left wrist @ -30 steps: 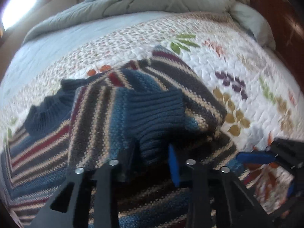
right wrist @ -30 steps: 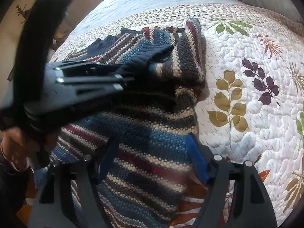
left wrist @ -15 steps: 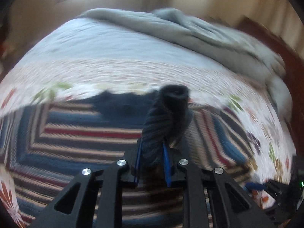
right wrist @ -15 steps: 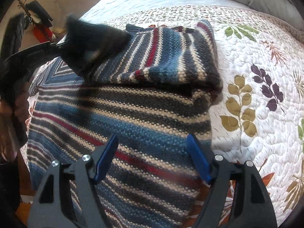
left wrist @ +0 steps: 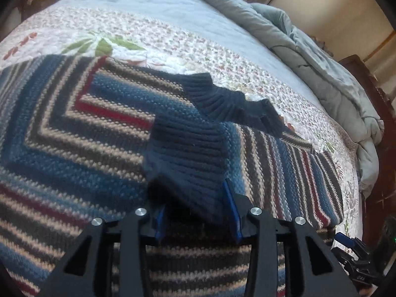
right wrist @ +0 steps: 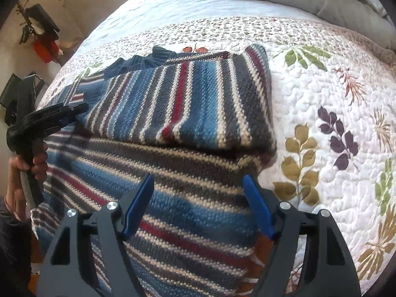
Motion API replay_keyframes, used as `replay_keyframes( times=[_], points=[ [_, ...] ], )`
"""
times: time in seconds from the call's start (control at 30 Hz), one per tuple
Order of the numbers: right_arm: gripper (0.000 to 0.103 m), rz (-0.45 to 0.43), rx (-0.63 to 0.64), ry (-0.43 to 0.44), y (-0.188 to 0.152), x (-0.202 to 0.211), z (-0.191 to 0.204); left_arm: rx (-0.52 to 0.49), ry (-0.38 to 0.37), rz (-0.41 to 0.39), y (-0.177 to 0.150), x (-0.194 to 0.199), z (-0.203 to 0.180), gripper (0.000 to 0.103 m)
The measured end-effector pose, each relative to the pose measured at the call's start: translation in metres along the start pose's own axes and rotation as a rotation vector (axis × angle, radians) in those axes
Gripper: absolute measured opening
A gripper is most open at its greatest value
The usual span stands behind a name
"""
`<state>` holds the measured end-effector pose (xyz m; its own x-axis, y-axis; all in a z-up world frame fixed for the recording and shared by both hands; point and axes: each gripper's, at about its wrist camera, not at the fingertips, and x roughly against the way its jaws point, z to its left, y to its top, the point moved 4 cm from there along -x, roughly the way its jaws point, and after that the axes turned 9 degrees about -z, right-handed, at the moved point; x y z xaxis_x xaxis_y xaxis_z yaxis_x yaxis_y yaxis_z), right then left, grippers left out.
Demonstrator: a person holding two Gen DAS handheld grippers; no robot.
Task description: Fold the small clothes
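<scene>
As the left gripper [left wrist: 195, 216] opens around the ribbed navy cuff [left wrist: 188, 163], the sleeve now lies folded across the striped blue, red and cream knitted sweater [right wrist: 173, 163] on the leaf-patterned white quilt [right wrist: 321, 99]; the right gripper [right wrist: 198, 205] hovers wide, empty, over the hem.

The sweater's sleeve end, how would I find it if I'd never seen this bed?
Find the flowery quilt on the bed, then the striped sweater lying on it. The cuff sits between the opening left gripper: plain dark blue ribbing, no stripes.
</scene>
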<state>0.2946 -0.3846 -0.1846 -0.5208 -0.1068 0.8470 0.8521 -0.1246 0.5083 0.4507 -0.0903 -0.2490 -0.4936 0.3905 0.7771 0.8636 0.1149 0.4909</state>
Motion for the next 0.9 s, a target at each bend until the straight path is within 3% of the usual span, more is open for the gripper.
replay_keyframes(
  times=[0.03,0.1,0.17,0.27,0.33,0.43,0.53,0.6,0.7,0.83,0.9],
  points=[
    [0.074,0.001,0.0,0.004,0.002,-0.001,0.002,0.009,0.007,0.005,0.001,-0.004,0.001,0.038],
    [0.074,0.003,0.006,0.007,0.0,-0.002,0.005,-0.006,0.045,0.0,0.004,-0.004,0.001,0.015],
    [0.074,0.002,0.02,0.002,-0.002,-0.004,0.009,-0.008,0.049,-0.012,0.009,-0.003,0.0,0.009],
    [0.074,-0.002,0.04,-0.007,-0.006,-0.006,0.012,-0.013,0.066,-0.055,0.02,0.002,0.004,0.008],
    [0.074,-0.006,0.05,-0.02,-0.007,-0.006,0.011,-0.038,0.135,-0.105,0.029,0.003,0.011,0.008],
    [0.074,-0.009,0.032,-0.017,-0.006,-0.005,0.003,-0.063,0.15,-0.067,0.028,-0.01,0.015,0.008],
    [0.074,-0.031,0.01,-0.033,-0.001,0.0,-0.007,-0.085,0.142,-0.084,0.023,-0.002,0.013,0.013],
    [0.075,-0.054,-0.01,-0.045,0.003,0.007,-0.015,-0.052,0.129,-0.095,0.019,0.011,0.016,0.031],
    [0.076,-0.064,-0.066,-0.04,0.011,0.01,-0.03,-0.032,0.155,-0.129,0.016,0.028,0.021,0.048],
    [0.076,-0.037,-0.12,-0.055,0.032,-0.007,-0.049,-0.037,0.177,-0.179,0.02,0.046,0.013,0.048],
    [0.076,-0.016,-0.143,-0.04,0.045,-0.021,-0.052,-0.067,0.161,-0.166,0.02,0.046,-0.001,0.049]
  ],
)
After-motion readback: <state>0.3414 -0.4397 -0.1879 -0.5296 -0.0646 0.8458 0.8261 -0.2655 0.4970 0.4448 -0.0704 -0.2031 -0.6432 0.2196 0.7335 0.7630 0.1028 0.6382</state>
